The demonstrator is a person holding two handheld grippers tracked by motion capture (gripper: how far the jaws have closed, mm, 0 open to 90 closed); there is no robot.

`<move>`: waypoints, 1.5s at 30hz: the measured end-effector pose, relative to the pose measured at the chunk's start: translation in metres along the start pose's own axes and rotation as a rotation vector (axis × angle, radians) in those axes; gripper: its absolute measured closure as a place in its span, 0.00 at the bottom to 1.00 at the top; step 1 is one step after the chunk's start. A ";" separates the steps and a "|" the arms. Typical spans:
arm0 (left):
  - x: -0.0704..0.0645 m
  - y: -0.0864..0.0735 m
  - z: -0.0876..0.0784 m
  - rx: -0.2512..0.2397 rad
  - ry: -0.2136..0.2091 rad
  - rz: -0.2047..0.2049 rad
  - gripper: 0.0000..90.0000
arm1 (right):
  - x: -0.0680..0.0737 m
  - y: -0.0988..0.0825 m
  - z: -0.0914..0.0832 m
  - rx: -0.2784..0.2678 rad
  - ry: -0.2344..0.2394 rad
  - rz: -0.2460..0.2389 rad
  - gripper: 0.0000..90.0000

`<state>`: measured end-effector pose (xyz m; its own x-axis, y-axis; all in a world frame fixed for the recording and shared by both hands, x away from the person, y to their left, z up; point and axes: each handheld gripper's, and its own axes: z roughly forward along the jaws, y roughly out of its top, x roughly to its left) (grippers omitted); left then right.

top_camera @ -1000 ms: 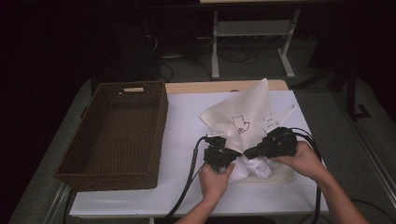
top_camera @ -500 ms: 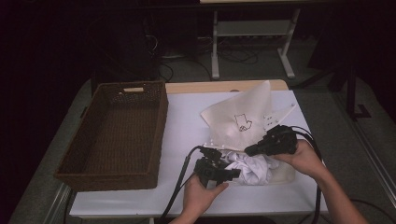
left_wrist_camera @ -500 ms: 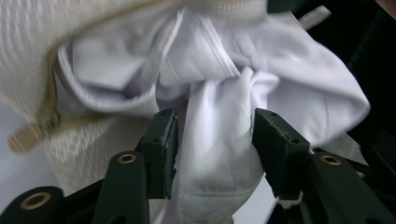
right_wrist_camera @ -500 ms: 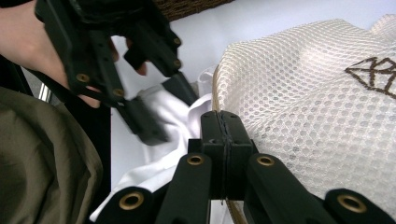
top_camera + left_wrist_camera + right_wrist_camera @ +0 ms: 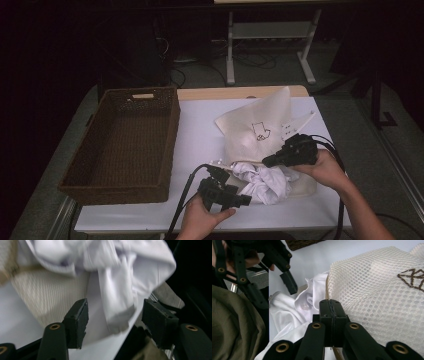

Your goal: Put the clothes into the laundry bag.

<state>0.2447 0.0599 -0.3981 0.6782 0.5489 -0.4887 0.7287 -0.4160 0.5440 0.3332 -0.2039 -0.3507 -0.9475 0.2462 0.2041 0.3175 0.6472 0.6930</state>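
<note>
A cream mesh laundry bag point(image 5: 255, 125) with a small dark logo lies on the white table point(image 5: 200, 135). A crumpled white garment point(image 5: 265, 182) sits at the bag's near mouth. My right gripper point(image 5: 268, 161) is shut on the bag's edge; its jaws point(image 5: 332, 312) meet on the mesh rim, the bag point(image 5: 374, 285) to one side and the garment point(image 5: 287, 310) to the other. My left gripper point(image 5: 242, 199) sits just short of the garment by the front edge. Its jaws have just been opening and stand open point(image 5: 117, 320); the garment point(image 5: 120, 277) hangs ahead between them, unpressed.
A brown wicker basket point(image 5: 125, 145) stands on the left of the table, with nothing in it. The table's front edge runs just under my left hand. Cables trail from both grippers toward me. A white frame point(image 5: 270, 30) stands on the floor beyond the table.
My left gripper has let go of the white garment, opened, and drawn back toward the table's front edge. The right gripper has stayed put on the bag's edge.
</note>
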 end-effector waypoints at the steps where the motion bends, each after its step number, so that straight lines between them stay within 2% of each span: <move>1: -0.001 -0.003 0.001 0.012 -0.009 0.000 0.41 | 0.000 0.000 0.000 0.001 0.000 0.001 0.99; 4: -0.004 -0.009 0.007 0.059 0.022 0.044 0.40 | 0.000 0.001 0.001 0.003 -0.001 -0.001 0.99; 7: -0.002 -0.006 0.022 0.076 0.054 0.052 0.44 | 0.000 0.002 0.002 0.003 0.000 -0.004 0.99; 9: 0.001 0.000 0.033 0.055 0.063 0.037 0.57 | 0.001 0.002 0.004 0.008 0.000 -0.001 0.99; 11: 0.005 0.009 0.042 -0.017 0.045 0.012 0.79 | 0.002 0.002 0.005 0.014 -0.003 -0.007 0.99; 12: 0.007 0.015 0.047 -0.050 0.045 0.017 0.91 | 0.003 0.002 0.005 0.015 -0.005 -0.011 0.99; 14: 0.008 0.026 0.055 -0.082 0.062 0.016 0.97 | 0.005 0.001 0.006 0.017 -0.008 -0.012 0.99; 16: 0.009 0.035 0.063 -0.128 0.073 0.010 0.97 | 0.005 -0.001 0.006 0.016 -0.009 -0.010 0.99; 18: 0.009 0.041 0.068 -0.170 0.063 -0.018 0.98 | 0.005 -0.005 0.007 0.017 -0.013 -0.006 0.99; 21: 0.010 0.048 0.071 -0.218 0.068 -0.040 0.98 | 0.004 -0.008 0.004 0.001 -0.012 0.008 0.99; 25: 0.015 0.054 0.072 -0.281 0.086 -0.083 0.98 | 0.009 -0.004 0.002 -0.018 0.004 -0.010 0.99; 27: 0.017 0.054 0.071 -0.299 0.089 -0.097 0.98 | 0.011 -0.002 0.002 -0.018 0.019 -0.017 0.99; 30: 0.013 0.053 0.065 -0.325 0.101 -0.081 0.98 | 0.016 0.004 0.002 -0.017 0.030 -0.033 0.99; 35: -0.006 0.041 0.045 -0.365 0.101 -0.040 0.98 | 0.028 0.014 0.000 -0.037 0.083 -0.074 0.99; 38: -0.014 0.032 0.037 -0.384 0.104 -0.040 0.98 | 0.034 0.025 0.001 -0.055 0.124 -0.100 0.99; 42: -0.006 0.030 0.041 -0.393 0.091 -0.074 0.98 | 0.036 0.035 0.010 -0.015 0.133 -0.115 0.99; 45: -0.001 0.036 0.050 -0.400 0.095 -0.091 0.98 | 0.034 0.035 0.012 -0.016 0.137 -0.114 0.99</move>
<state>0.2747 0.0087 -0.4122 0.5876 0.6422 -0.4922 0.6781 -0.0590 0.7326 0.3125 -0.1645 -0.3277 -0.9741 0.0704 0.2147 0.2077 0.6535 0.7279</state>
